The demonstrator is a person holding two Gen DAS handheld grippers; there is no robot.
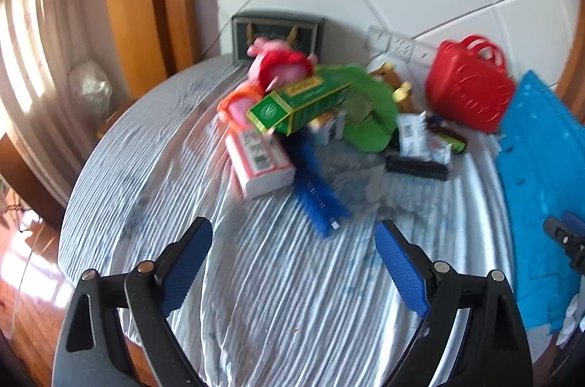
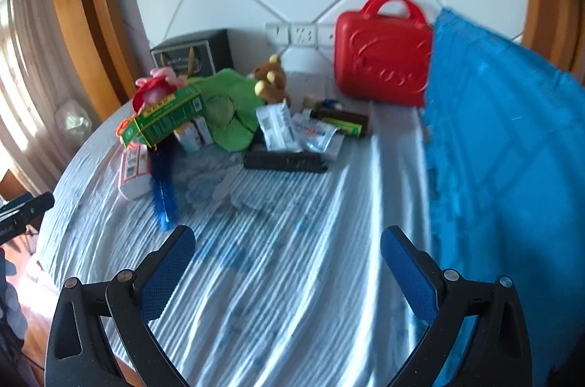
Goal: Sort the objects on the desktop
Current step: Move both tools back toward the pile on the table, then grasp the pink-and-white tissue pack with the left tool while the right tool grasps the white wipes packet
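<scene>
The left hand-held gripper point(image 1: 294, 248) stands wide open, its blue pads holding and touching nothing, above the striped desk point(image 1: 153, 167). The blue brush point(image 1: 314, 189) lies at twelve o'clock, the green box point(image 1: 299, 105) beyond it. The right hand-held gripper point(image 2: 289, 250) gapes equally empty; the red case point(image 2: 382, 54) sits at one o'clock.

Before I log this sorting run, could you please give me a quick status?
Left gripper open, empty. Right gripper open, empty. Pile untouched; green box atop it, blue brush nearest. Nothing blocking approach.
</scene>
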